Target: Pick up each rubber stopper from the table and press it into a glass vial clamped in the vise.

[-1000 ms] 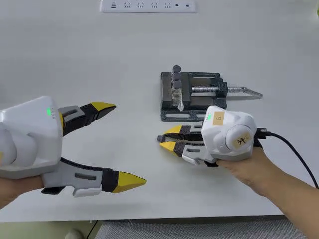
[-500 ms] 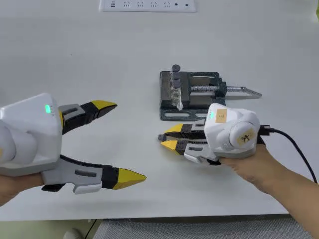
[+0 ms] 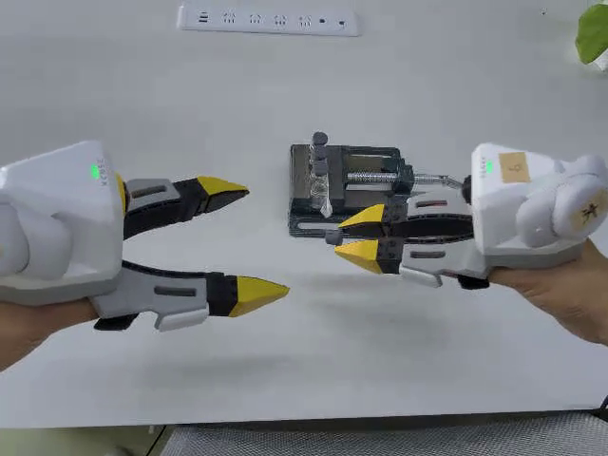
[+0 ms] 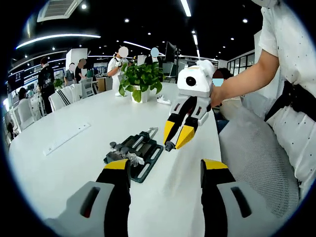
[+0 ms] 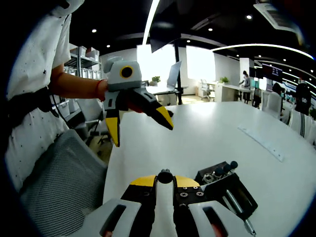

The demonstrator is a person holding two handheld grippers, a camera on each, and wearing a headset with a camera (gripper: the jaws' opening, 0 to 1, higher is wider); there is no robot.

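Observation:
A black vise (image 3: pixel 385 186) in the middle of the white table clamps a row of glass vials (image 3: pixel 320 178); the far ones wear dark stoppers, and the nearest looks bare and tilted. My right gripper (image 3: pixel 337 238) hovers just in front of the vise, shut on a small dark rubber stopper (image 3: pixel 332 237). The stopper (image 5: pixel 165 176) sticks out between the yellow tips in the right gripper view, with the vise (image 5: pixel 232 190) below to the right. My left gripper (image 3: pixel 263 241) hangs wide open at the left, holding nothing. It faces the right gripper (image 4: pixel 174 144) and the vise (image 4: pixel 133 155).
A white power strip (image 3: pixel 269 19) lies at the table's far edge, and a green leaf (image 3: pixel 594 33) shows at the top right. A potted plant (image 4: pixel 140 79) stands further along the table. A mesh chair (image 5: pixel 54 187) is beside the person. People stand in the background.
My right gripper has lifted off the table and drawn back to the right, still shut on the stopper. The left gripper has shifted slightly toward the middle. The head camera has moved a little.

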